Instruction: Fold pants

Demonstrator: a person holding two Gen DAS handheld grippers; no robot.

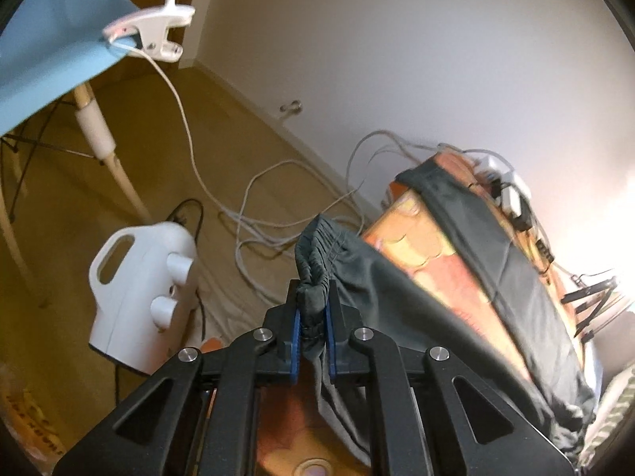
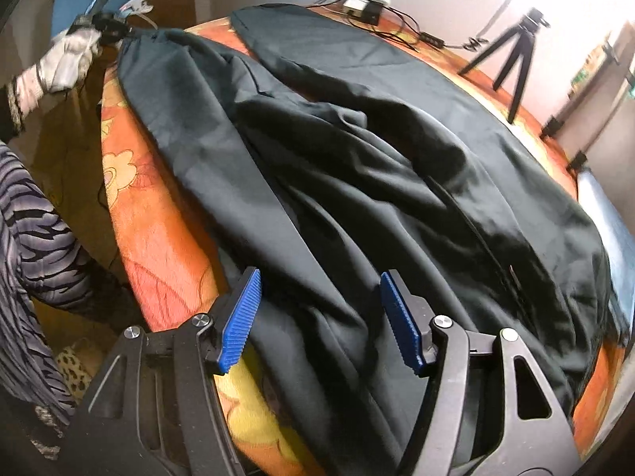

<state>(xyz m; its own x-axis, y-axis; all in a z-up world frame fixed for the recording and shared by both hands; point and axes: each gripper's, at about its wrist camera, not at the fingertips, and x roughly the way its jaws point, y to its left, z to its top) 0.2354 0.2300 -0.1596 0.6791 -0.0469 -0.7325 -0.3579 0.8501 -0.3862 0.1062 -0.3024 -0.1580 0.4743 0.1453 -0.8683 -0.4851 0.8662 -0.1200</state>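
An orange floral cloth (image 2: 158, 254) covered the desk, where the dark pants (image 2: 357, 166) lay spread. The left gripper (image 1: 312, 313) pinched their gathered waistband; the right gripper (image 2: 319, 317) hovered above the fabric, jaws spread. No writing was legible.

The dark grey-green fabric pants (image 2: 357, 166) ran out of the right wrist view's bottom edge. Small chargers (image 1: 510, 194) were blurred; glare washed out the black tripod's (image 2: 516, 51) surroundings.
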